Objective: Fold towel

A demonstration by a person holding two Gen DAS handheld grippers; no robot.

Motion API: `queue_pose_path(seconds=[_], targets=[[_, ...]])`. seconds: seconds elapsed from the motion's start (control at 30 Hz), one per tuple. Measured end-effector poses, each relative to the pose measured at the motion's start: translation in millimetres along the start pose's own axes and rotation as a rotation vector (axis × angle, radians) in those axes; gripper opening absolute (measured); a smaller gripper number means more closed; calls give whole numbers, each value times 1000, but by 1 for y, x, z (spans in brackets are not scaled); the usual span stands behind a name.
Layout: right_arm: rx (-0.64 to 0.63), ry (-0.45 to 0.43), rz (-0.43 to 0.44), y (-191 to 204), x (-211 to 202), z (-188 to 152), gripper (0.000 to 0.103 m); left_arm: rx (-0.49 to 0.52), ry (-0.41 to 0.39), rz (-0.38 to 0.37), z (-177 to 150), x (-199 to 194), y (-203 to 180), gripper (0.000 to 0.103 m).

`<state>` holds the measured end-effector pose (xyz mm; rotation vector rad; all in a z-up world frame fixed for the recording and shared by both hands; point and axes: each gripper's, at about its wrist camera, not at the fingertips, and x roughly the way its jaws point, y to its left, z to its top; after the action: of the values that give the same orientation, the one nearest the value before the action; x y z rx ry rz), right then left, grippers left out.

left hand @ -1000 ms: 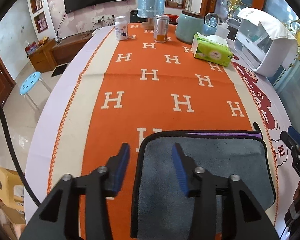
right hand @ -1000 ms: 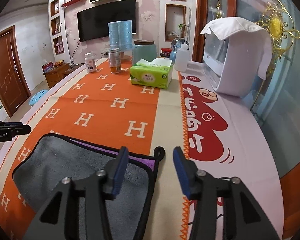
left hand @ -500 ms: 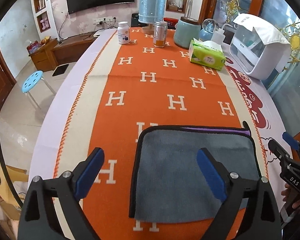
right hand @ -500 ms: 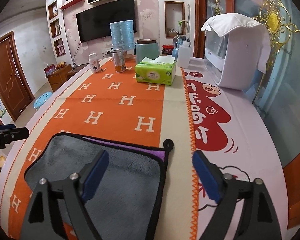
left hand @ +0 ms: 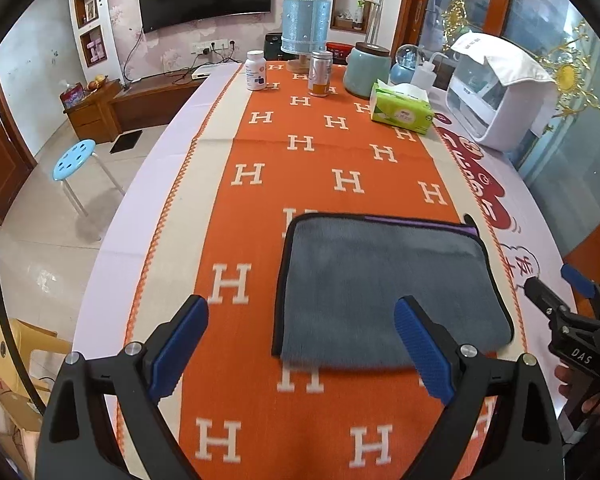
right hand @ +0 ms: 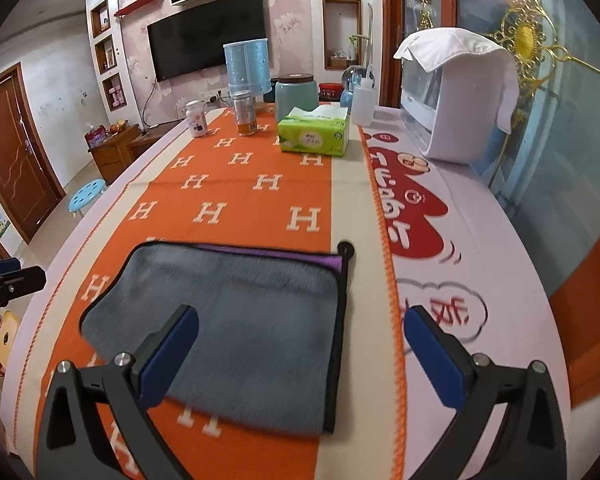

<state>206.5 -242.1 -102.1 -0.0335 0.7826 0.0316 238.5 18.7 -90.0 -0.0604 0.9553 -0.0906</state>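
Note:
A grey towel [left hand: 384, 284] with a black border lies folded flat on the orange H-patterned cloth; a purple strip shows along its far edge. It also shows in the right wrist view [right hand: 236, 320]. My left gripper [left hand: 300, 340] is wide open and empty, above the towel's near left corner. My right gripper [right hand: 300, 356] is wide open and empty, above the towel's near right corner. The right gripper also shows at the right edge of the left wrist view [left hand: 560, 292].
At the table's far end stand a green tissue box [left hand: 400, 110], a can [left hand: 320, 74], a white pill bottle [left hand: 256, 70], a teal jar [left hand: 368, 70] and a blue lamp [left hand: 304, 34]. A white appliance [left hand: 496, 92] sits at the right. A blue stool [left hand: 74, 158] stands on the floor left.
Both grippers opened wide and drew back and up from the towel. The towel stays flat on the cloth.

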Motion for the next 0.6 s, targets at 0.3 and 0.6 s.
queue_pose_path(seconds=[0.3,0.6], targets=[[18,41,2,29,-54,-52,103,13,-7,-16,-58,-51,7,94],[-9,74,27,68,-112,-93,103,22,-2,-40,-116,-107,11,94]])
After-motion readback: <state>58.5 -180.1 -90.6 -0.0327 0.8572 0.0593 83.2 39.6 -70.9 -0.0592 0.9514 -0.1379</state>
